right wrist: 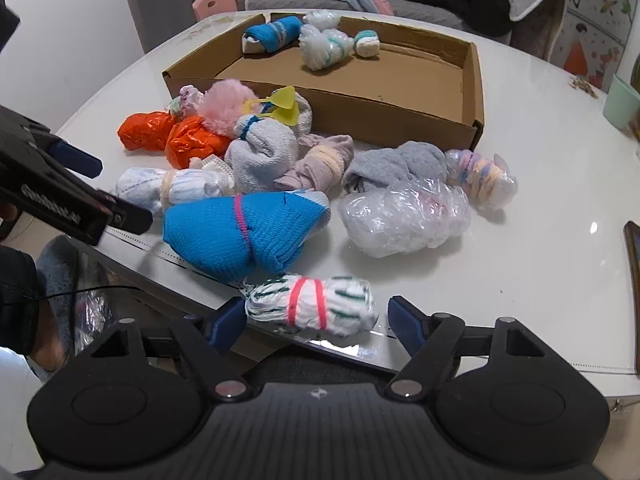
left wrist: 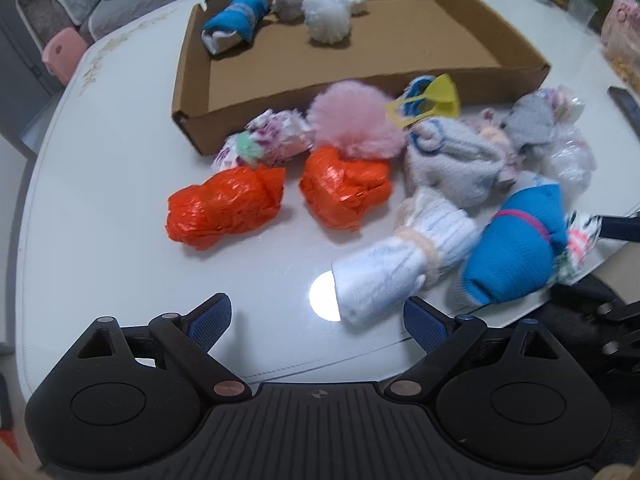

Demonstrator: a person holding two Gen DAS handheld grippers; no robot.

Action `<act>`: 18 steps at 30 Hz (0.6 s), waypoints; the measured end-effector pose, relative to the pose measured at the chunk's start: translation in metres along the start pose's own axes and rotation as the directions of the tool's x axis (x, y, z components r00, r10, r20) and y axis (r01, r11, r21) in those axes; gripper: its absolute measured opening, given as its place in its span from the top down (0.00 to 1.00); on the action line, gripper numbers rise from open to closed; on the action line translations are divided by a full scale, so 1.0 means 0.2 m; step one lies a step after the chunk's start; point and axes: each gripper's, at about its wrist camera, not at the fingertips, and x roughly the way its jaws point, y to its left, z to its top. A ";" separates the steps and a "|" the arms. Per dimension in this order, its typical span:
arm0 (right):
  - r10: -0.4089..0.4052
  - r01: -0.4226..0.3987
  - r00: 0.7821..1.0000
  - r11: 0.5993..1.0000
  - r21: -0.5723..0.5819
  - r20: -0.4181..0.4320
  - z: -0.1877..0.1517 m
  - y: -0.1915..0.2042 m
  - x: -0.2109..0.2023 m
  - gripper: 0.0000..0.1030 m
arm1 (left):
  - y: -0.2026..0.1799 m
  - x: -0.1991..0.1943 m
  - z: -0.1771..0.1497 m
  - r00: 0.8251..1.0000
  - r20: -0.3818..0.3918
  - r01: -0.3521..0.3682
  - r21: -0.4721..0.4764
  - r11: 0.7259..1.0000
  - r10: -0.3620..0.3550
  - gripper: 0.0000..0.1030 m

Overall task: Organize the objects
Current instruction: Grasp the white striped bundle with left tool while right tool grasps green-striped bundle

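The right claw (right wrist: 316,320) stands spread wide, its blue pads on either side of a white sock bundle with green stripes (right wrist: 316,308) bound by pink rubber bands; the left pad (right wrist: 228,326) looks close against the frayed end, the right pad stands clear of it, so nothing is gripped. That bundle lies at the near edge of the white tabletop (right wrist: 520,264). Just beyond it sits a large blue sock roll (right wrist: 240,232) tied with a pink band, beside a crumpled clear plastic bag (right wrist: 404,220).

The left claw (left wrist: 318,320) is also spread wide and holds nothing, hovering low over the tabletop (left wrist: 120,208) with a white ribbed sock roll (left wrist: 396,268) lying just ahead of its right pad (whether they touch I cannot tell). Further out lie two orange plastic bundles (left wrist: 224,208), a pink pom-pom (left wrist: 352,120), a yellow clip (left wrist: 428,102) and grey sock rolls (left wrist: 452,160), all heaped near the front wall of the cardboard tray (left wrist: 192,92). Inside the tray, at its far end, rest a blue sock roll (left wrist: 236,20) and several pale fluffy bundles (left wrist: 326,16).
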 end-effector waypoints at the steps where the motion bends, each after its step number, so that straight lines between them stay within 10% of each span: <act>1: -0.007 0.006 1.000 1.000 0.005 0.001 0.00 0.00 0.00 0.32 | 0.02 0.01 0.00 1.000 -0.003 -0.004 -0.013 1.000 0.004 0.07; 18: -0.006 0.008 0.999 1.000 -0.030 0.039 0.02 -0.02 0.00 0.26 | 0.06 0.02 0.02 0.991 -0.018 0.128 -0.172 0.977 -0.133 0.03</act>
